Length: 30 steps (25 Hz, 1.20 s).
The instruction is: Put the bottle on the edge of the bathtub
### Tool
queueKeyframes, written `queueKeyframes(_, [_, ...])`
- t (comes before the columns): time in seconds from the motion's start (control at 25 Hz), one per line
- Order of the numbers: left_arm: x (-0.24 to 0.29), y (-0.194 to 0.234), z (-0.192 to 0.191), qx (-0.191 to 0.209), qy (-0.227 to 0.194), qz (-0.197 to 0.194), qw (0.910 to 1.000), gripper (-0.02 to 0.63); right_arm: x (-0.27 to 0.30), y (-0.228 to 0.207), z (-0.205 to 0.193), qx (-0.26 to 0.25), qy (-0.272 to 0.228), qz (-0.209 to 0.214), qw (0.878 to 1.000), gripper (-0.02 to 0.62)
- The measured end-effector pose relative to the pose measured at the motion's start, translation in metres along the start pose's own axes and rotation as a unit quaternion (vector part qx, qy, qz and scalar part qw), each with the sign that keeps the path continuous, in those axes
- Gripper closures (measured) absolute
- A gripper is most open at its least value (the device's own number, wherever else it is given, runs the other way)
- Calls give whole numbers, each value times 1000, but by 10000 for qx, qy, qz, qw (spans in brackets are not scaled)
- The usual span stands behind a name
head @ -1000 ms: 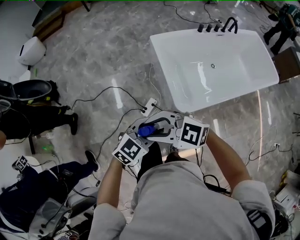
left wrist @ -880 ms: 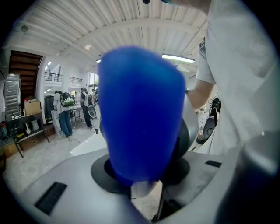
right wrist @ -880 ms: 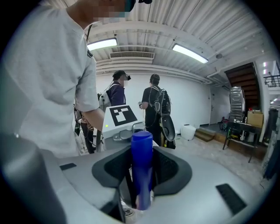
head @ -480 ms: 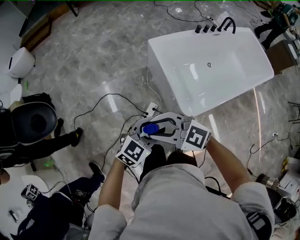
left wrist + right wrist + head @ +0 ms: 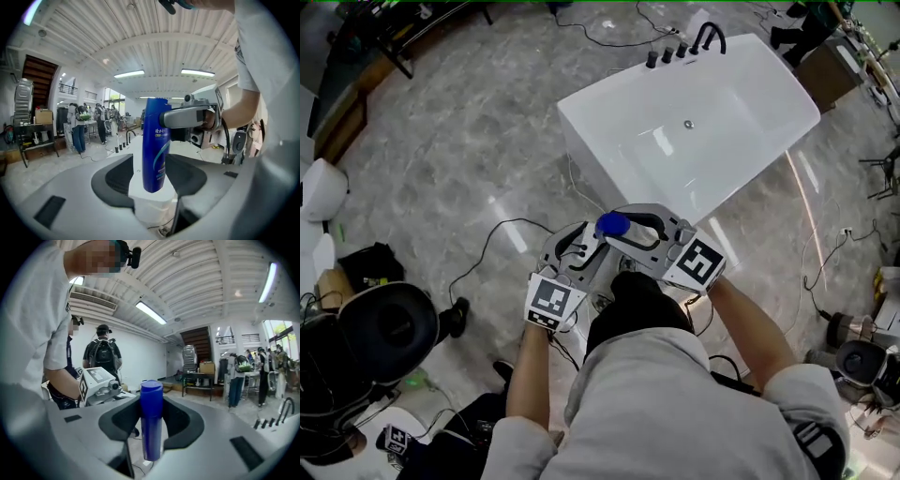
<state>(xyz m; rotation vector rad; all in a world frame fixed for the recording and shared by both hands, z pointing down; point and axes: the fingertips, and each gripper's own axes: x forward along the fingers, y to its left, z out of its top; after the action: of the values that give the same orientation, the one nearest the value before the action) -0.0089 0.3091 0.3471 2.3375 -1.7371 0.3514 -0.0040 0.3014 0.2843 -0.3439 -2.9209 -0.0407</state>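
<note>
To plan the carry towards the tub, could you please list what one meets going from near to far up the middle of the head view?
grey shirt → blue bottle → bathtub → taps

Left hand-held gripper point(image 5: 154, 177) has just opened its jaws around the bottle point(image 5: 156, 140); right hand-held gripper point(image 5: 152, 427) grips it.

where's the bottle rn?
Centre of the head view: the bottle is held upright in the right gripper, short of the near side of the bathtub, not yet on its edge.
</note>
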Motion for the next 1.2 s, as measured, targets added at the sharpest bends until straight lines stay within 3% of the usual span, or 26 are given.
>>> queueKeyframes(0.2, [38, 46, 13, -304, -77, 494, 9983, 400, -8, -72, -3, 371, -18, -961, 9947, 442])
queueKeyframes(0.44, [92, 92, 25, -271, 46, 829, 9962, 490, -9, -152, -13, 614, -10, -1665, 9841, 442])
queueKeyframes(0.68, [145, 127, 31, -291, 143, 1060, 9938, 584, -17, -224, -29, 736, -31, -2024, 9765, 442])
queueKeyframes(1.2, [201, 204, 36, -563, 85, 1541, 9864, 595, -7, -315, -54, 856, 61, -2611, 9615, 443])
